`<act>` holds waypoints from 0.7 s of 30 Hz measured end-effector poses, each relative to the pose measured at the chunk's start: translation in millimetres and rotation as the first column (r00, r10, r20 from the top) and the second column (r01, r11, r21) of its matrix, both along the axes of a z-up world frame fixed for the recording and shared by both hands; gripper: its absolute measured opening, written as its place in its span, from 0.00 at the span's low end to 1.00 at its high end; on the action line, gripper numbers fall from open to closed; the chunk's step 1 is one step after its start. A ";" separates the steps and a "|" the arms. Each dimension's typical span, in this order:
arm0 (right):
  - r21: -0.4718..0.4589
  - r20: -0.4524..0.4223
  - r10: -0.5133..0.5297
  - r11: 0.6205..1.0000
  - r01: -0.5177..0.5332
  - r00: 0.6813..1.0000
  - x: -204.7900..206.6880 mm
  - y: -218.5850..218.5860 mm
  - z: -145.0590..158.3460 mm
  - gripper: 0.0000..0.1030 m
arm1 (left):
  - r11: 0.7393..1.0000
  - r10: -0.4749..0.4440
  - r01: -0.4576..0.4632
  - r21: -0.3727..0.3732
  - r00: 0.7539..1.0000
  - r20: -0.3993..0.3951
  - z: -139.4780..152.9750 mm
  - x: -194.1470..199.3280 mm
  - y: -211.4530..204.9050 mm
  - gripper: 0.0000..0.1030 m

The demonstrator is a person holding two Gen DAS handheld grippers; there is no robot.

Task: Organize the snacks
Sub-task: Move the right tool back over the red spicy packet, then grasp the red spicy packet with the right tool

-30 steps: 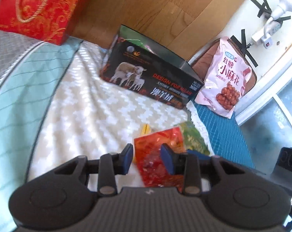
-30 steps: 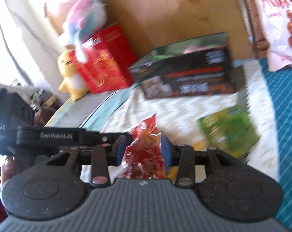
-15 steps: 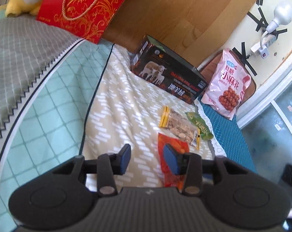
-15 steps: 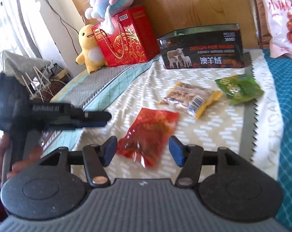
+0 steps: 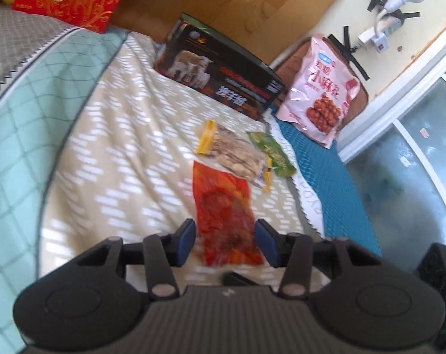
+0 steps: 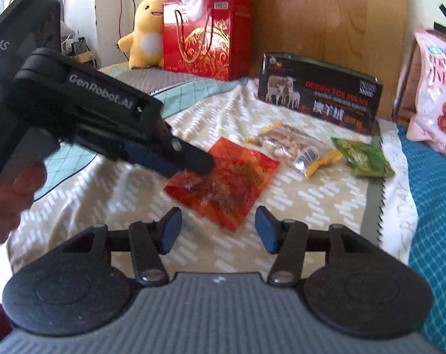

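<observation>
Straddling red snack packet (image 5: 226,215) | left gripper (image 5: 225,243) spread | right gripper (image 6: 218,231) spread, empty

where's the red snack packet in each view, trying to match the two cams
Left wrist: red snack packet lies low in the centre on the patterned blanket, its near end between the open left gripper's fingers.
Right wrist: red snack packet is at centre, just beyond the open right gripper, the left gripper's tip over its left edge.
Shared landmark: black sheep box, behind the packets.
</observation>
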State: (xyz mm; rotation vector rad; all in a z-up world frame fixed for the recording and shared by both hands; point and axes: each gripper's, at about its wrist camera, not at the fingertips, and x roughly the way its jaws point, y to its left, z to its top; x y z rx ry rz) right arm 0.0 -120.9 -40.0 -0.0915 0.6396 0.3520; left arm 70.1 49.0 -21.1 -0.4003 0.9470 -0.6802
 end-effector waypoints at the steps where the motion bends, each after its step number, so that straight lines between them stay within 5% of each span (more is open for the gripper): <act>1: 0.004 0.010 -0.002 1.000 0.002 1.000 1.3 0.8 -0.9 0.54 | 1.000 -0.009 0.009 0.004 1.000 0.002 0.6 -0.7 -4.5 0.43; 5: -0.030 0.065 -0.015 0.999 0.017 0.998 -4.9 9.3 -0.4 0.35 | 0.999 -0.005 0.004 0.032 1.000 0.019 3.1 0.0 -13.5 0.33; 8: -0.040 0.090 -0.021 0.999 0.025 0.996 -6.2 9.7 0.7 0.32 | 1.000 0.019 -0.019 0.002 1.000 0.004 3.8 4.7 -5.9 0.16; 11: 0.014 0.068 -0.031 0.999 0.030 0.997 -0.9 2.5 0.0 0.33 | 0.999 0.051 -0.051 -0.015 0.999 -0.015 2.3 10.4 1.0 0.15; 12: 0.031 0.058 -0.040 0.999 0.038 0.998 0.6 -0.2 -0.5 0.35 | 0.998 0.059 -0.059 -0.009 0.998 -0.014 1.5 11.6 1.9 0.15; 15: 0.087 0.019 -0.047 0.995 0.045 0.999 4.9 -6.7 -1.0 0.59 | 0.998 0.060 -0.060 -0.016 0.998 -0.014 2.8 12.5 3.2 0.15; 21: 0.030 0.022 0.011 0.999 -0.012 1.000 6.8 9.0 -2.1 0.73 | 0.987 0.060 -0.068 -0.143 0.996 -0.063 8.8 16.8 21.9 0.13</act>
